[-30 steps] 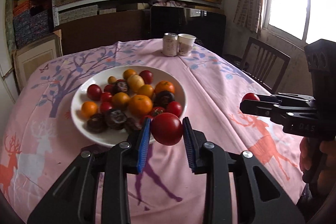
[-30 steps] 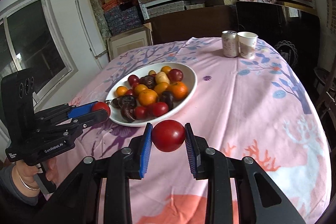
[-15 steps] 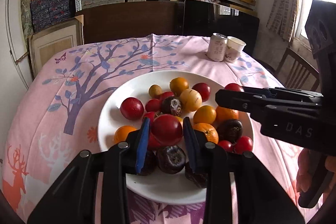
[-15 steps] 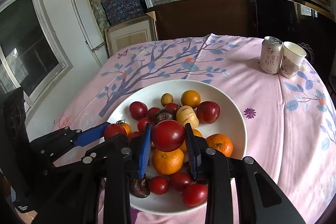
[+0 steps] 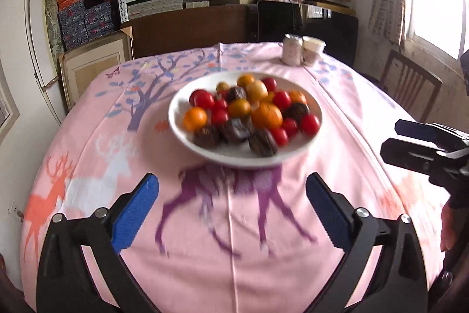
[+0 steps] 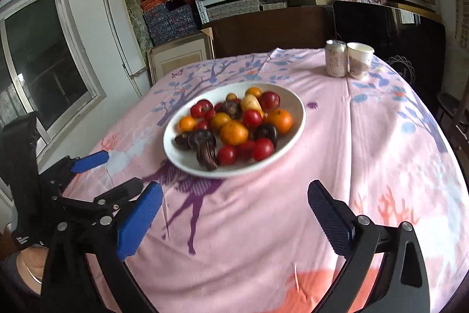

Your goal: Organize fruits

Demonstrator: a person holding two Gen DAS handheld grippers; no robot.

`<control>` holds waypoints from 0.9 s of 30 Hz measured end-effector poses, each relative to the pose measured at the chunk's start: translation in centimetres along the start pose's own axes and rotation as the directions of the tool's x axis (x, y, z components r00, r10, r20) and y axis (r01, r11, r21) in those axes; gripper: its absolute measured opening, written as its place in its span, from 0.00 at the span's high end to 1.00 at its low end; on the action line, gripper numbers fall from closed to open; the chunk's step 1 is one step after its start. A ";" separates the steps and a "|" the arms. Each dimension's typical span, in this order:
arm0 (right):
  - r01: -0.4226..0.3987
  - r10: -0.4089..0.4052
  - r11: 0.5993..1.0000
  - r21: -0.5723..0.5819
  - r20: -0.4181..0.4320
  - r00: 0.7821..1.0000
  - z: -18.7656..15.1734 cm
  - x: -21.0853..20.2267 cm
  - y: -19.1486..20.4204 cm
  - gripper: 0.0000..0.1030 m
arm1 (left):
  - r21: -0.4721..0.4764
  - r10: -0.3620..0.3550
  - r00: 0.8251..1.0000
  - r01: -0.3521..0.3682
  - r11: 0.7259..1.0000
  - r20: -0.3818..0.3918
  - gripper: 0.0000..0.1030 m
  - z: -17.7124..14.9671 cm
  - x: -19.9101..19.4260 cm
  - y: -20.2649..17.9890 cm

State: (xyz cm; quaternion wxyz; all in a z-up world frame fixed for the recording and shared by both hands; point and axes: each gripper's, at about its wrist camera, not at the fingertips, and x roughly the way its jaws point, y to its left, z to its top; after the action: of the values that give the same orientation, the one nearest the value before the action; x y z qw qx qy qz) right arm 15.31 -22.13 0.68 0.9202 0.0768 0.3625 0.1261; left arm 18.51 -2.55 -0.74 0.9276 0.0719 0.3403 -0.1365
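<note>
1. White bowl [image 5: 181,126], heaped with red, orange, yellow and dark brown fruit [image 5: 266,116].
2. Pink cloth [image 5: 234,239], printed with purple, orange and white deer plus a blue-leaved tree.
3. Blue pads [image 5: 135,213] on black fingers.

No legible text, can [image 6: 336,58] lettering blurred, gripper marking unreadable

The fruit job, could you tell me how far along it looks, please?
Done: the fruit lies heaped in the white bowl, none loose on the tablecloth. In hand: nothing; the left gripper and right gripper have just opened and are empty. Left: no stray fruit visible.
</note>
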 end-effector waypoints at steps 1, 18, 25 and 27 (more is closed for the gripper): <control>0.003 -0.003 1.000 0.014 -0.010 1.000 -1.0 -0.4 -0.1 0.03 | 0.013 0.012 1.000 -0.012 1.000 -0.007 0.05 -0.8 -0.8 -0.5; 0.062 -0.058 0.998 -0.032 0.120 0.991 -5.0 -11.2 3.8 0.03 | -0.019 0.093 0.986 -0.092 0.996 0.136 0.05 -4.7 -13.5 -4.1; 0.065 -0.060 0.997 -0.029 0.138 0.989 -5.6 -12.8 4.0 0.03 | -0.058 0.116 0.982 -0.109 0.992 0.150 0.05 -4.7 -15.6 -3.6; 0.064 -0.059 0.997 -0.031 0.142 0.988 -5.7 -13.1 4.1 0.03 | -0.072 0.106 0.983 -0.096 0.993 0.150 0.05 -4.7 -16.0 -3.4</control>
State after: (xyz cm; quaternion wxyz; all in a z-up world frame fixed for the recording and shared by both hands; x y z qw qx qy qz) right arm 1.45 -21.74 6.00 0.9482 0.0580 0.2965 0.0983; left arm 2.94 -1.46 5.95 0.9586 0.0483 0.2679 -0.0832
